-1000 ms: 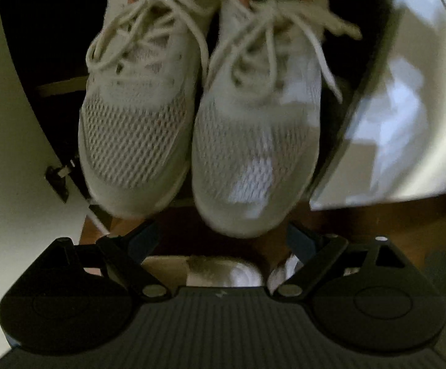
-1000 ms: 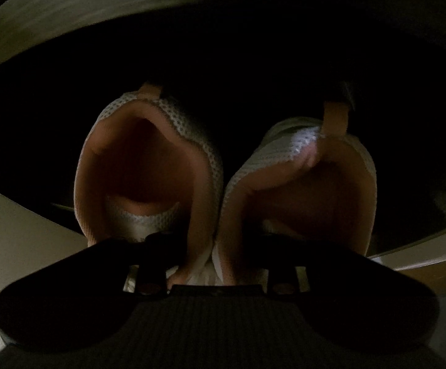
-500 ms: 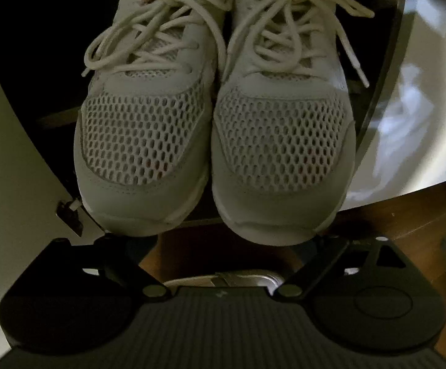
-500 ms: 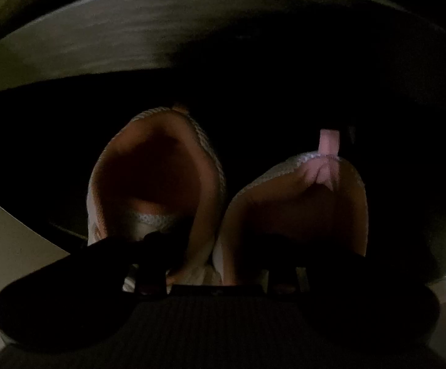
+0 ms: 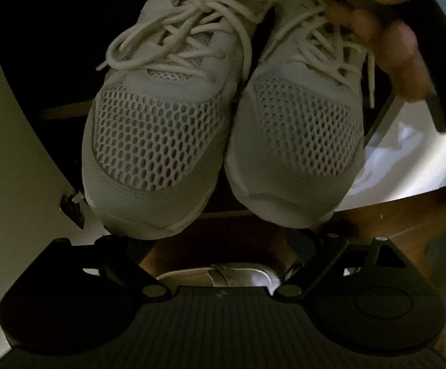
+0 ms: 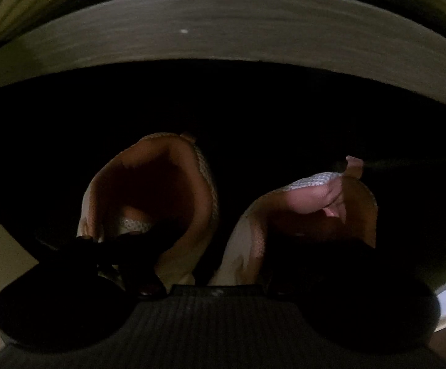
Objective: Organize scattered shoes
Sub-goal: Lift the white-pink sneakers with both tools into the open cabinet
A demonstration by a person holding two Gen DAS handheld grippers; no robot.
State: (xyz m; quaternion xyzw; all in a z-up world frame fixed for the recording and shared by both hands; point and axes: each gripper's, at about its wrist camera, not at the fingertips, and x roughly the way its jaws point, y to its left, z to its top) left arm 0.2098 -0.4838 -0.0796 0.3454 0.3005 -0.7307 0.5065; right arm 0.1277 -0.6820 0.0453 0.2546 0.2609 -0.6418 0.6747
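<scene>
Your left gripper [image 5: 223,246] hung with its jaws spread wide and nothing between them, just below the toes of two white mesh sneakers. The left sneaker [image 5: 152,141] and the right sneaker [image 5: 296,135] sat side by side, touching along their inner edges, toes toward that camera, laces [image 5: 192,30] loose. They appeared to rest at the front edge of a dark cabinet shelf [image 5: 223,213], though the shadow made that hard to confirm. Your right hand [image 5: 389,40] showed blurred by the right sneaker's collar. Your right gripper [image 6: 213,264] reached in at the two heel openings [image 6: 158,190]; whether its jaws were clenched I could not tell in the dark. Another pale shoe [image 5: 223,276] lay below the left gripper.
</scene>
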